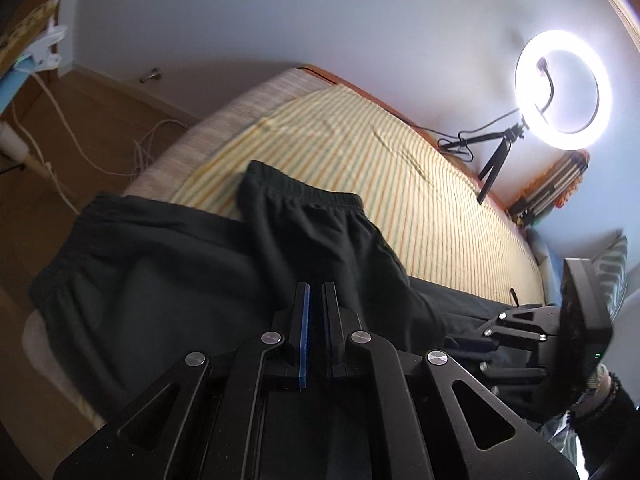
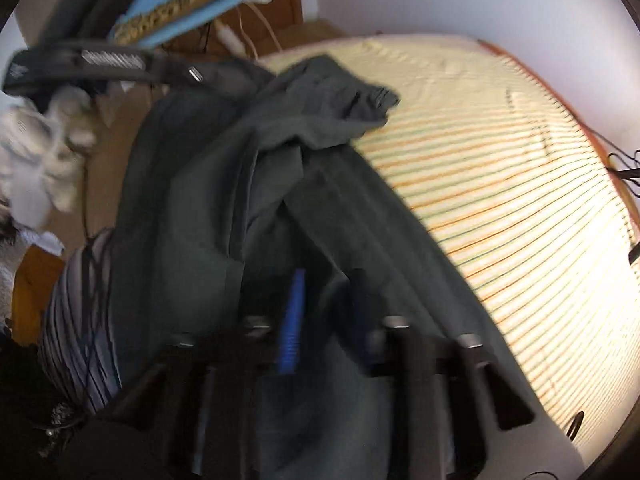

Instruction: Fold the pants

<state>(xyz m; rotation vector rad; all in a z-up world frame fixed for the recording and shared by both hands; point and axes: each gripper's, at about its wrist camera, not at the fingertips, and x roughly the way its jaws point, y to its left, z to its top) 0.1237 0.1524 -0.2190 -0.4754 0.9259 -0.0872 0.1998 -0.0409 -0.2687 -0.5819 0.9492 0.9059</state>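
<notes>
Pale walls close the room behind a bed point(image 1: 420, 200) dressed in a cream sheet with thin orange and green stripes; no brand or writing can be read anywhere, and the pale marking on a dark strap point(image 2: 112, 60) at the upper left of the right wrist view is too blurred to make out; a lit ring light point(image 1: 563, 89) on a small black tripod stands at the bed's far edge by the wall; wooden floor with white cables point(image 1: 60, 120) runs along the bed's left side; the black pants point(image 1: 192, 264) lie rumpled across the near part of the sheet, waistband toward the wall, one part draped over the left edge; most of the striped sheet beyond them lies bare; the left gripper point(image 1: 316, 296) has its jaws drawn together just over the dark cloth, though whether cloth is pinched cannot be told; the right gripper point(image 2: 326, 280) is smeared by blur, jaws drawn narrow over the pants, and a grip cannot be told.
</notes>
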